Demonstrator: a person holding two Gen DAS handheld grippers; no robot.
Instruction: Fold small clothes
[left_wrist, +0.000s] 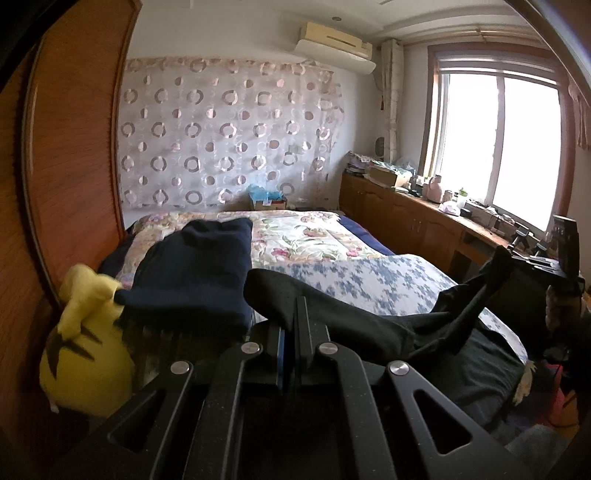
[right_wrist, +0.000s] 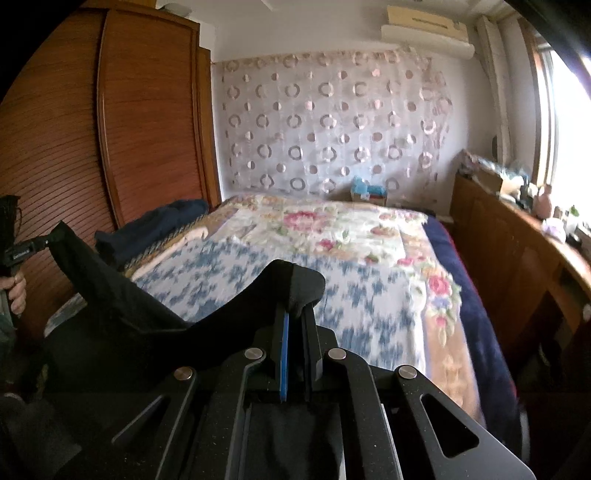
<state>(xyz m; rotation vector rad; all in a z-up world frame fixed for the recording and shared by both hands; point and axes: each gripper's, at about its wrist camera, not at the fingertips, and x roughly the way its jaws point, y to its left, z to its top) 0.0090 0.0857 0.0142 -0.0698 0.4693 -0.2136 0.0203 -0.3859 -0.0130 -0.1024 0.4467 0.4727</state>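
Two grippers' fingers pinching one black garment (left_wrist: 332, 317) above floral bed (left_wrist: 369, 280), folded navy clothes (left_wrist: 199, 273) beside

The left gripper (left_wrist: 293, 310) is clamped tight, jaws together. The right gripper (right_wrist: 295, 314) is likewise closed, both raised and well apart.

The bed (left_wrist: 369, 258) is covered by a floral quilt (left_wrist: 295, 236) with pink flowers towards the headboard end, and a blue-and-white flowered sheet (left_wrist: 388, 280) spread over the nearer part. A dark blue blanket edge (right_wrist: 454, 258) shows along the window side. On the left side of the bed lies a folded navy garment (left_wrist: 199, 273), with a yellow plush toy (left_wrist: 85, 332) just beside it at the bed's edge. A black garment (left_wrist: 369, 325) drapes across the near end of the sheet
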